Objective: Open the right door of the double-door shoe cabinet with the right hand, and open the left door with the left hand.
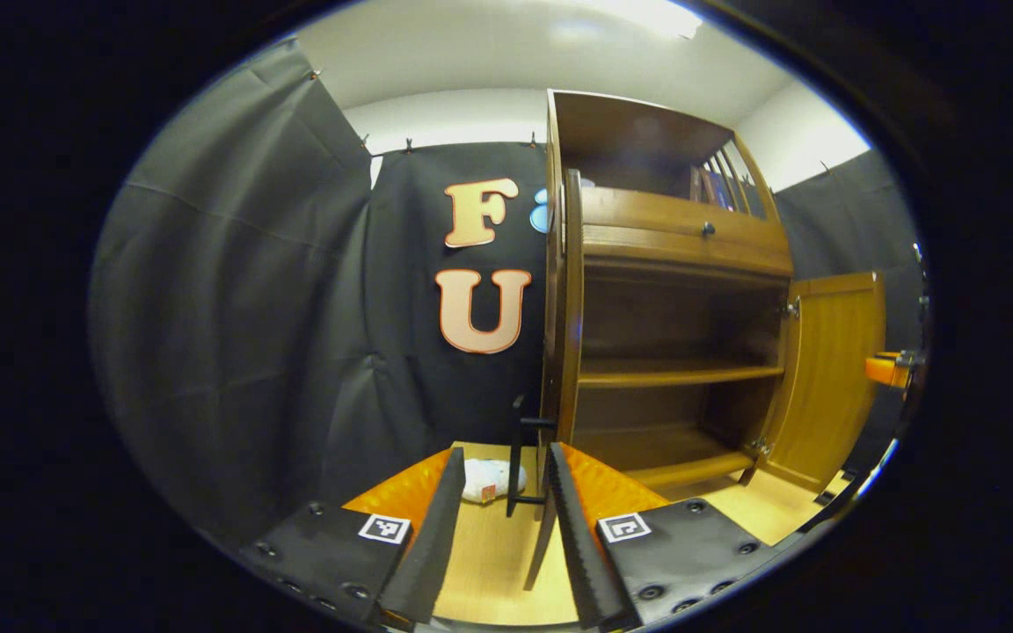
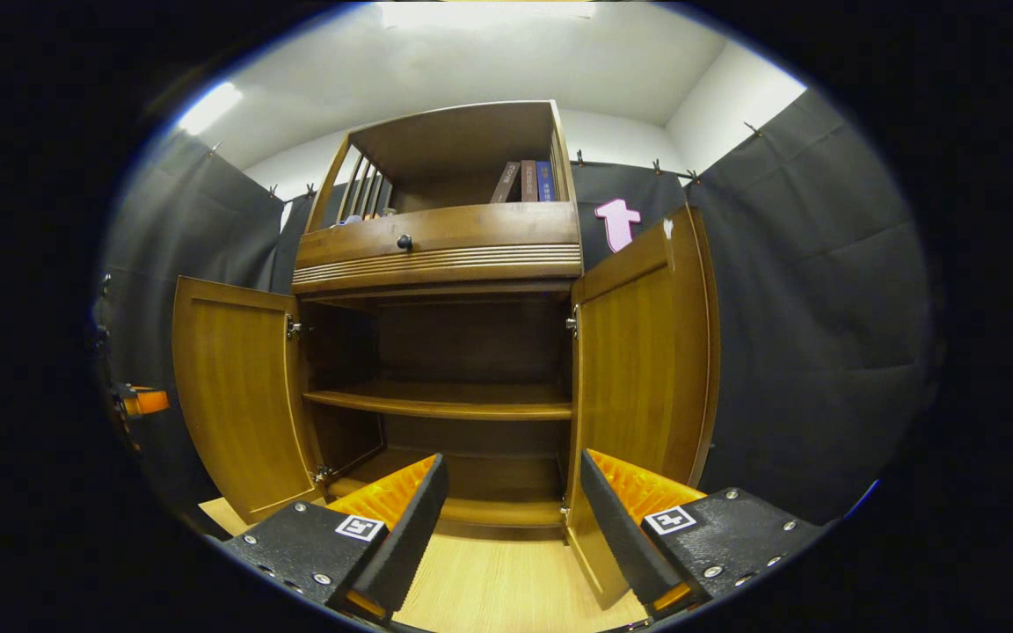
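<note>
Left gripper view: looks along the left gripper, fingers spread apart with nothing pressed between them. Just ahead, in the gap and touching neither finger as far as can be told, stands the edge of the left door, swung fully out and seen edge-on, with a dark bar handle on its outer face. Beyond it opens the shoe cabinet, showing a middle shelf, a bottom board, a drawer with a dark knob above, and an open top compartment with slatted side. Farther right hangs the right door, also swung wide, inner panel facing this way. At the far right edge shows a bit of the other gripper, too cut off to judge there. On the pale wood floor beside the cabinet lies a small white packet, blurred. Right gripper view: looks along the right gripper, fingers likewise parted and holding nothing, pointed at the cabinet's open interior. Right door stands open just ahead of the right-hand finger, close beside it, contact uncertain. Left door stands open on the opposite side, well apart. Books lean in the top compartment above the drawer.
</note>
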`<action>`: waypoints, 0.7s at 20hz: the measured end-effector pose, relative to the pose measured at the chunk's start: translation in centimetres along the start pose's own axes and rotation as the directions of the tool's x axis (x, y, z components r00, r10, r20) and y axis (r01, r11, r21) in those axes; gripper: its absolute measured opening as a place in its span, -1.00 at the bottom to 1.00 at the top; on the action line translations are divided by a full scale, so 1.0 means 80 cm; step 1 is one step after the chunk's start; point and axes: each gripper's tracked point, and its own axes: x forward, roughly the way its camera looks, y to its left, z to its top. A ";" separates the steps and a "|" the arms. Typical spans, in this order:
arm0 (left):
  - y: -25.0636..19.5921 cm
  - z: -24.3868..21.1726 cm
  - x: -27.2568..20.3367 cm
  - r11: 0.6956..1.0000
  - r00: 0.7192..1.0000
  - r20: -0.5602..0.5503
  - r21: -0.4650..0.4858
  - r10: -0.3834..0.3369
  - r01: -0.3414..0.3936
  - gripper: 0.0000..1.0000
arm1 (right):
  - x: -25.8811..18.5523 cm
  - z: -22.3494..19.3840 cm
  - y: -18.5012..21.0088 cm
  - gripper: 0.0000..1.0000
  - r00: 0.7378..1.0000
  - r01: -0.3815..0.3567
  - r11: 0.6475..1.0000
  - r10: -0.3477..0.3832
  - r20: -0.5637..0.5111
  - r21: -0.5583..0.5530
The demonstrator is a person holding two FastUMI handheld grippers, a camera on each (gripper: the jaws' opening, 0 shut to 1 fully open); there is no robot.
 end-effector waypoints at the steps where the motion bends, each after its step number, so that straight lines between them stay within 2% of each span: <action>1: -0.008 0.007 0.002 1.000 1.000 0.010 -0.031 -0.005 0.006 0.29 | -0.003 0.010 -0.003 0.85 1.000 0.009 1.000 -0.009 0.007 -0.014; 4: -0.017 0.032 -0.001 0.996 0.998 0.055 -0.088 0.023 -0.018 0.49 | -0.014 0.039 -0.016 0.85 0.999 0.033 0.998 -0.031 0.031 -0.044; 7: -0.015 0.049 0.002 0.997 0.992 0.109 -0.054 0.059 -0.054 0.71 | -0.021 0.058 -0.024 0.85 0.998 0.043 0.997 -0.041 0.039 -0.057; 9: -0.017 0.058 0.010 0.998 0.991 0.123 -0.045 0.057 -0.052 0.89 | -0.023 0.070 -0.028 0.85 0.998 0.044 0.997 -0.041 0.046 -0.056; 14: -0.029 0.071 0.013 0.998 0.987 0.153 -0.043 0.048 -0.042 0.90 | -0.021 0.076 -0.042 0.84 0.998 0.054 0.997 -0.053 0.035 -0.049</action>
